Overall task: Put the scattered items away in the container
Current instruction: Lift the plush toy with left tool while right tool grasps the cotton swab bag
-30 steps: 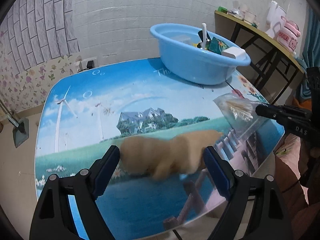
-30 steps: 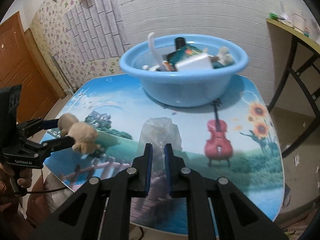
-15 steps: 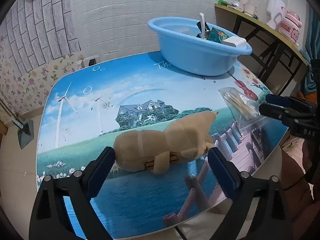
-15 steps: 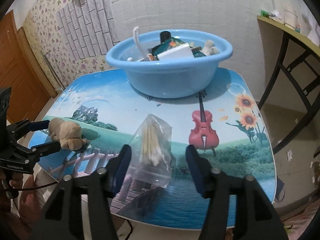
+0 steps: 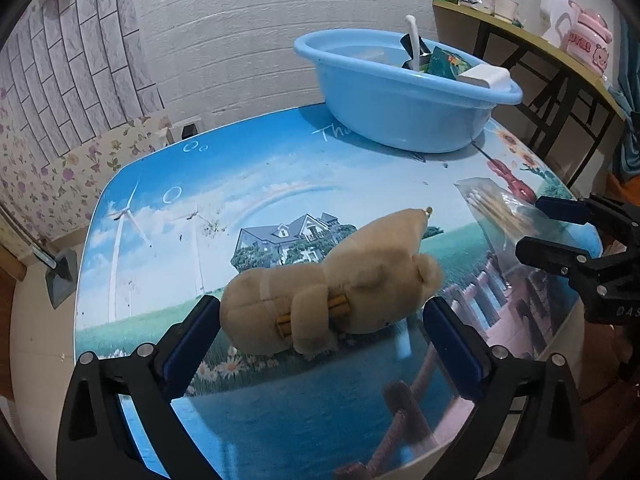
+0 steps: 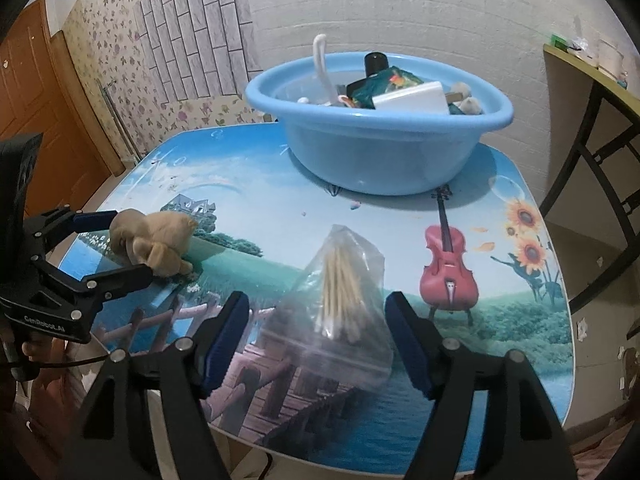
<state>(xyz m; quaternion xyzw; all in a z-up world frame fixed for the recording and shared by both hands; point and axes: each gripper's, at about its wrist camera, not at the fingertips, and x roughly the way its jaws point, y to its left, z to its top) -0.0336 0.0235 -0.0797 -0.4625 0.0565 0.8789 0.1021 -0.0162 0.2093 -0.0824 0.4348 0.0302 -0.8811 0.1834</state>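
The left gripper (image 5: 320, 334) is spreading its jaws around a tan plush toy (image 5: 332, 292) that is lying on its side on the printed table (image 5: 240, 208); the toy is sitting between the blue pads, possibly brushing the left one, but neither pad is pressing into it, so nothing is being held yet. The right gripper (image 6: 318, 338) is likewise opening its jaws, and a clear bag of cotton swabs (image 6: 340, 300) is lying flat between them, ungripped, stretching forward from the fingertips. The blue basin (image 6: 380, 160) is standing well ahead of both tools, already holding several items. The main risk is sitting with the bag: its film is thin and slippery, so the pads may be closing only on loose plastic and letting the swabs sag or slide out. The plush is wider than the gap is comfortably allowing, so a shallow bite may be pinching fur and dropping it short of the basin. The two grippers are also working close together and could collide on the lift.
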